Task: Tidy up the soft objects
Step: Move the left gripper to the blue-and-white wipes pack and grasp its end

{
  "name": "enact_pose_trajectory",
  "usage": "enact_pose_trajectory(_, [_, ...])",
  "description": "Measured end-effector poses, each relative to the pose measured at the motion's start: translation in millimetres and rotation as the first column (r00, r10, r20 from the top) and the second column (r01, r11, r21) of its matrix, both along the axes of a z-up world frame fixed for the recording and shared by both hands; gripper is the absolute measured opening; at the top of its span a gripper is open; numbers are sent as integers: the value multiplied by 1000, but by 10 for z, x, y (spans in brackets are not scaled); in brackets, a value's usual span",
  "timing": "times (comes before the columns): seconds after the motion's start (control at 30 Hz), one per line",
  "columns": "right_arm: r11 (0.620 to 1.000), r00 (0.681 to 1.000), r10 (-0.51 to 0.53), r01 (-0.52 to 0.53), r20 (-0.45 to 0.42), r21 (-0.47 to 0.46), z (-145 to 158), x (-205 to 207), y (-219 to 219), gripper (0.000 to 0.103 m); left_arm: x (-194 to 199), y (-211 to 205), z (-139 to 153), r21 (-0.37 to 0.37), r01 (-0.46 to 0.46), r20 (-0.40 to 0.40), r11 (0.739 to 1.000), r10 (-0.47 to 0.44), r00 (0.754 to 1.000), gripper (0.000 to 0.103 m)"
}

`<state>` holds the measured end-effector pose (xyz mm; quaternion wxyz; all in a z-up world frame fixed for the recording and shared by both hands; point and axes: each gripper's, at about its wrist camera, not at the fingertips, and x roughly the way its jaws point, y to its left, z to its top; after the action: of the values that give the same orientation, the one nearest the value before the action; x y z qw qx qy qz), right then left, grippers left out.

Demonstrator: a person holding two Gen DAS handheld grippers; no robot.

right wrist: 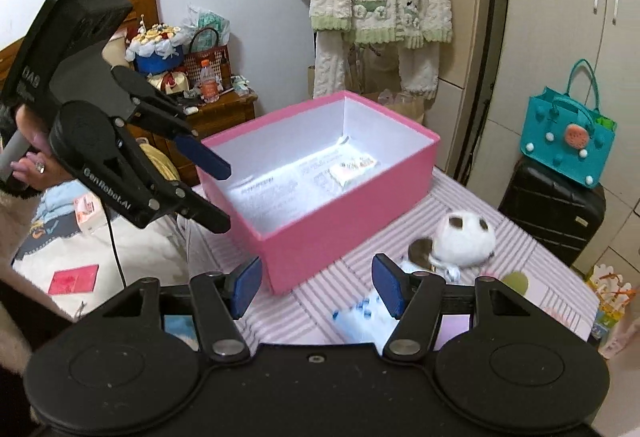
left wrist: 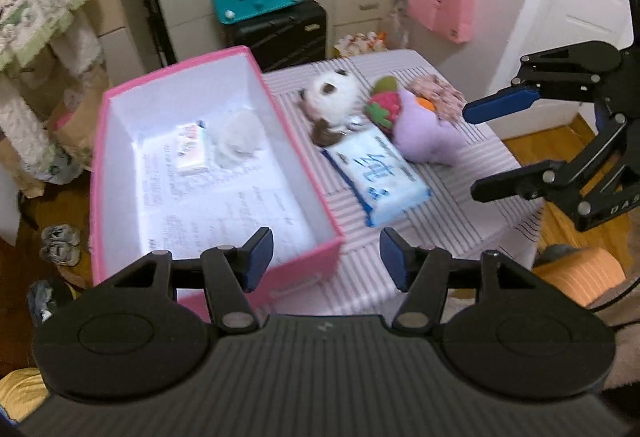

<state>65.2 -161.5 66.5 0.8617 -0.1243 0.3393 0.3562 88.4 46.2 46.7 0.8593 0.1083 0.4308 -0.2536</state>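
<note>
A pink box (left wrist: 120,173) is seen on the striped counter (left wrist: 472,205), with a panda (left wrist: 336,97), wipes pack (left wrist: 376,177) and purple plush (left wrist: 424,133) at its 3 o'clock. Both the left tool (left wrist: 320,257) and right tool (right wrist: 316,287) are held open, nothing gripped.
</note>
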Motion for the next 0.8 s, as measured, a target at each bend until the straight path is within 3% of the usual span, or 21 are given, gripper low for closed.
enact_pose_trajectory(0.3, [999, 998, -47, 46, -33, -6, -340, -201, -202, 69, -91, -276, -190, -30, 63, -39, 998, -64, 997, 58])
enact_pose_trajectory(0.53, [995, 998, -66, 67, 25, -72, -683, -360, -188, 72, -158, -545, -297, -6, 121, 11, 993, -121, 993, 58])
enact_pose_trajectory(0.8, [994, 995, -102, 102, 10, -25, -969, -220, -310, 73, -98, -896, -478, -23, 177, 21, 984, -176, 984, 58])
